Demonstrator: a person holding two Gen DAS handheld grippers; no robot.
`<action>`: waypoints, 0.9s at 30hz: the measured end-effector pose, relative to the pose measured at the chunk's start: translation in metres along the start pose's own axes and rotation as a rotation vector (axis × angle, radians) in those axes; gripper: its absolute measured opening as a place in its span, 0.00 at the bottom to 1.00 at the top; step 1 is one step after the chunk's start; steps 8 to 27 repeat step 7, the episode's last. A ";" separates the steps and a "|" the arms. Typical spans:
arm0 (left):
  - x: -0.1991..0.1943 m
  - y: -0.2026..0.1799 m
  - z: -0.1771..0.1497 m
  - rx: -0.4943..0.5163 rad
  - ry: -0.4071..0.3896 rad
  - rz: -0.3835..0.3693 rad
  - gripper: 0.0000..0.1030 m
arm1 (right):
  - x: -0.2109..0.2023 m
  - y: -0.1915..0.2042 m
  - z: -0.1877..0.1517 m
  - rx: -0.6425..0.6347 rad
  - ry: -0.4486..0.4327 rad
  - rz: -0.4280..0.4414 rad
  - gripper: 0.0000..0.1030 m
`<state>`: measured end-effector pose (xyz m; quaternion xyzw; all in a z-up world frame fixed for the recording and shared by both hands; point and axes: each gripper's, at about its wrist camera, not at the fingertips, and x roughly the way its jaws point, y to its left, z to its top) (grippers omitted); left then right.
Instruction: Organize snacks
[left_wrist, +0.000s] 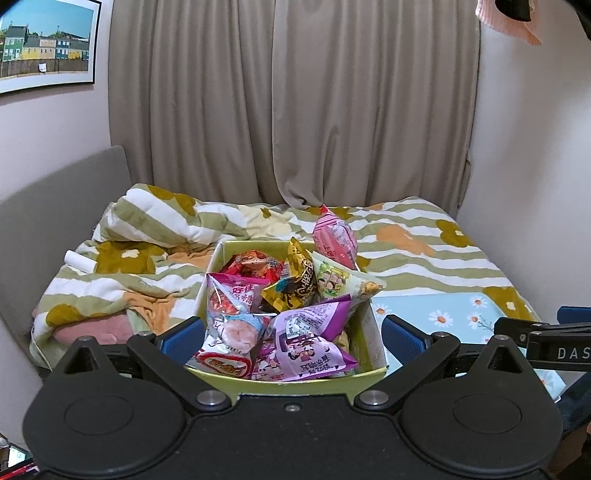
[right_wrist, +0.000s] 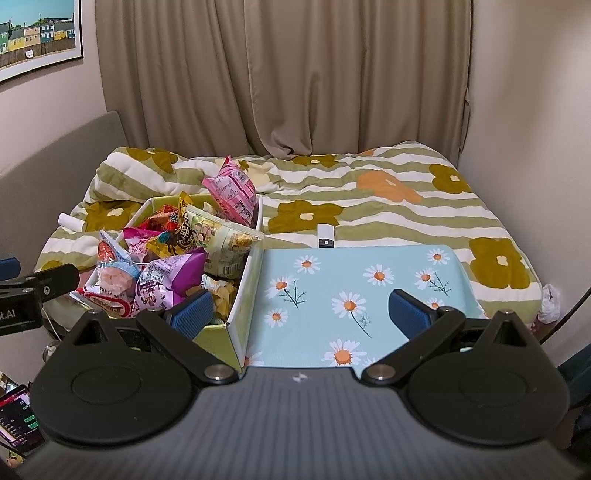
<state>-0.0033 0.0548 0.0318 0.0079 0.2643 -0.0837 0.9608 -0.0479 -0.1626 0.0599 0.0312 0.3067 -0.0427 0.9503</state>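
Your left gripper (left_wrist: 291, 330), jaws spread and empty, faces the green box (left_wrist: 364, 332) heaped with snack packets (left_wrist: 310, 332) at twelve o'clock. Your right gripper (right_wrist: 301, 310), also spread, overhangs the bare daisy mat (right_wrist: 354, 266); sorting looks largely done.

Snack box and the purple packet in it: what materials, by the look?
Snack box: likely cardboard, matte, green outside and white inside; thin flat walls with sharp folded corners. Purple packet: probably plastic film, glossy; it crinkles, catches light and has a crimped end seam.
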 end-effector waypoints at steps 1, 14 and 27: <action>0.001 0.000 0.000 0.003 -0.001 -0.002 1.00 | 0.002 0.001 0.000 0.002 0.001 0.000 1.00; 0.004 0.002 0.001 0.007 -0.006 0.001 1.00 | 0.004 0.000 0.001 0.003 0.002 0.000 1.00; 0.004 0.002 0.001 0.007 -0.006 0.001 1.00 | 0.004 0.000 0.001 0.003 0.002 0.000 1.00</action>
